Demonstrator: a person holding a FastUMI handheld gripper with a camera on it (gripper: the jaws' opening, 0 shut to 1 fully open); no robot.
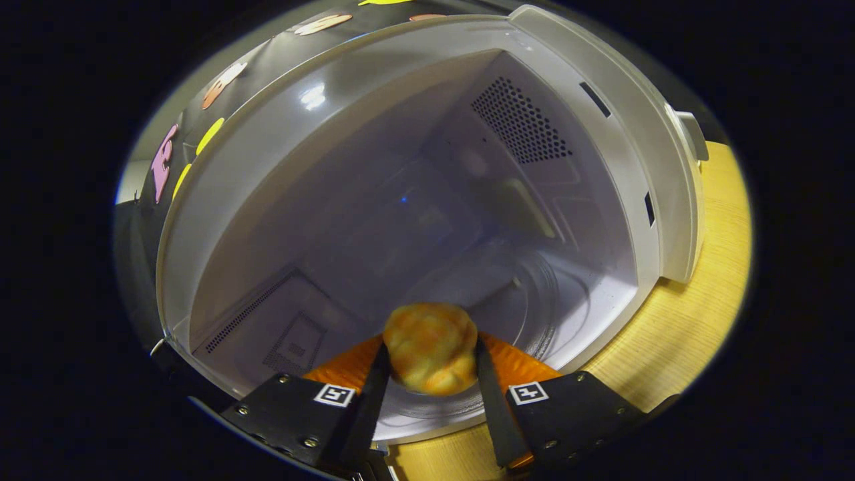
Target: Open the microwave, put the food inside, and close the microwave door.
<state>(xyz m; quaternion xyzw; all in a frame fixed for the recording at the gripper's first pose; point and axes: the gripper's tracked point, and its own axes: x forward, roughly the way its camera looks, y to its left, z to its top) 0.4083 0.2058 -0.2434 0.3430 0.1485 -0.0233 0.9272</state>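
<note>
Microwave (pixel 280 200) open, cavity facing the claw, vent holes on its right inner wall. Claw (pixel 431 374) clamped on a golden bun (pixel 431 347), both fingers pressing its sides, bun at the cavity mouth over the glass turntable (pixel 534 300). Wooden desk (pixel 695 321) at right.

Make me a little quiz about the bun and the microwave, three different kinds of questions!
1. True or false: the microwave is shut.
2. What sits between the gripper fingers: A an apple, B a bread roll, C a cup?
3. Fill in: the microwave stands on a ______ table.

Key:
1. False; it is open, and the glass turntable shows inside.
2. B; both fingers press its sides, just over the turntable's near edge.
3. Wooden.
</note>
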